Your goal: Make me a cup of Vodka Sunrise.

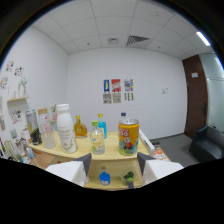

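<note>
Beyond my claw (114, 167), on the wooden surface (112, 152), the bottles are standing upright. I am holding the fingers spread, gripping nothing. The orange can (128, 136) is standing ahead, slightly toward the right finger; the white bottle (65, 128) is farther left.

Overhead lighting is illuminating the room evenly and brightly; a ceiling light strip (203, 38) is glowing at the upper right of the frame. Fisheye distortion is bending the walls and ceiling toward the edges, and a black circular vignette is ringing the view. Overall sharpness is running soft, and shadows are staying faint.
</note>
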`<state>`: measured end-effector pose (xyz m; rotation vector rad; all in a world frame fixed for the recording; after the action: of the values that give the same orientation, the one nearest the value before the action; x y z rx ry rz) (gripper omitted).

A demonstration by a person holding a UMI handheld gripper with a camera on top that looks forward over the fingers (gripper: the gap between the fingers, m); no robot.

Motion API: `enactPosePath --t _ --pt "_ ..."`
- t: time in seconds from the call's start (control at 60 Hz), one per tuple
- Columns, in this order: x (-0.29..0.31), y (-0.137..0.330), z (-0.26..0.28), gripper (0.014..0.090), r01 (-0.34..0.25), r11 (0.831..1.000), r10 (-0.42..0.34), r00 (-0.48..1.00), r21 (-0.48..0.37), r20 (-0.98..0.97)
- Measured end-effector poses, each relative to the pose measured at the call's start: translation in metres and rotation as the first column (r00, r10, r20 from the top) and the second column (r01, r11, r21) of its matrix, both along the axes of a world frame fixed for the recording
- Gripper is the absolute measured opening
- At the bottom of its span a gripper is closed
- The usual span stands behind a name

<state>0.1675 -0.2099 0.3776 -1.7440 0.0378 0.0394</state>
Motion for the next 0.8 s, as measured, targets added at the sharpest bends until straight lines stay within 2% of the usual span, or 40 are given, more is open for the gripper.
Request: enactPosePath --t 0.117,0.317,0.467,0.5,0.517,0.533,0.8 --pt "0.015 0.031 0.016 0.0854 -0.006 1.0 0.006 1.0 0.028 0.009" --pt "0.037 0.082 0.013 0.0843 0.008 1.0 -0.009 1.0 0.02 0.01" --pt "0.039 0.107 0.004 0.0721 -0.023 1.0 0.023 1.0 0.005 0.003" --pt "0.038 0.109 0.003 0.0659 -0.033 0.999 0.033 0.999 0.006 0.002" --pt "0.038 0.11 0.003 0.0651 -0.036 0.999 0.036 0.999 0.007 0.003" --pt "0.039 0.111 0.002 0.0541 -0.034 0.999 0.034 0.999 0.007 0.005" --pt "0.041 0.108 0.003 0.0519 -0.01 1.0 0.01 1.0 -0.001 0.023"
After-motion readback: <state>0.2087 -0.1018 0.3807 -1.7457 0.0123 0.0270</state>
